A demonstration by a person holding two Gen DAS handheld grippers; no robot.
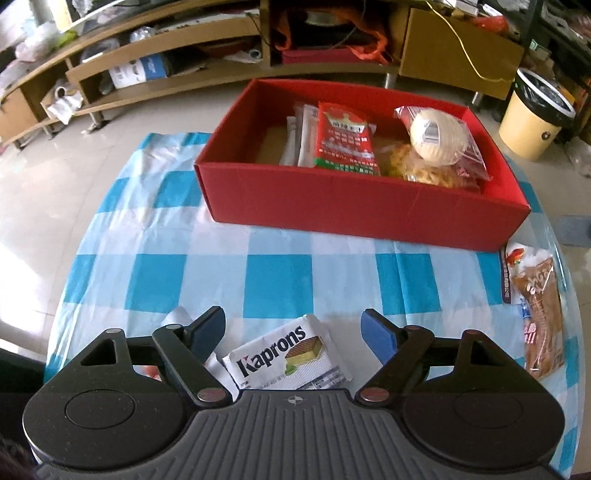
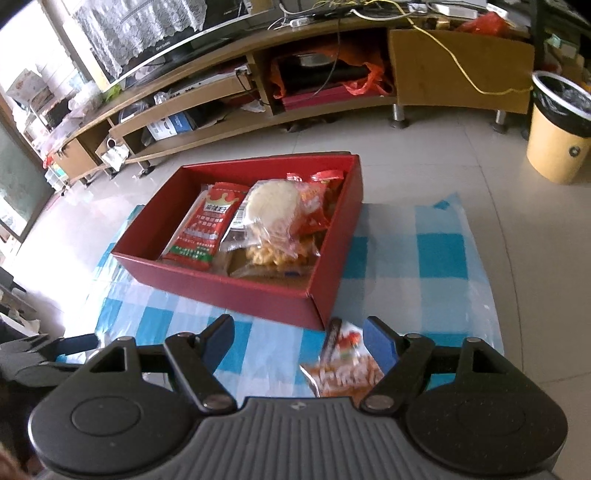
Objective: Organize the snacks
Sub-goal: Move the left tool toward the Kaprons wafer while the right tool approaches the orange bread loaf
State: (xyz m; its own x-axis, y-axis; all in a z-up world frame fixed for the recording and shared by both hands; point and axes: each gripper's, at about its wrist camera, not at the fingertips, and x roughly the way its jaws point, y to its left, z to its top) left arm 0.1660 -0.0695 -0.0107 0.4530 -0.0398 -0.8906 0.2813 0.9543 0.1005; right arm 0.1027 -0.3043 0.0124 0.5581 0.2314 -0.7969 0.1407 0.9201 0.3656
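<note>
Yellow bin [image 2: 557, 147], wooden shelving [image 2: 207, 107], tiled floor [image 2: 424, 158]

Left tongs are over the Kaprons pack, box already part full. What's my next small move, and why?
Probably lower the left tongs and close on the Kaprons pack: it lies flat on the checked cloth between the open jaws, not yet gripped, outside the red box.

Home living room: long low wooden TV cabinet [image 2: 207, 107] with cluttered shelves, lace-draped TV [image 2: 147, 33], tiled floor [image 2: 443, 162], yellow waste bin [image 2: 557, 136], blue-checked cloth [image 1: 280, 280] over the table.
</note>
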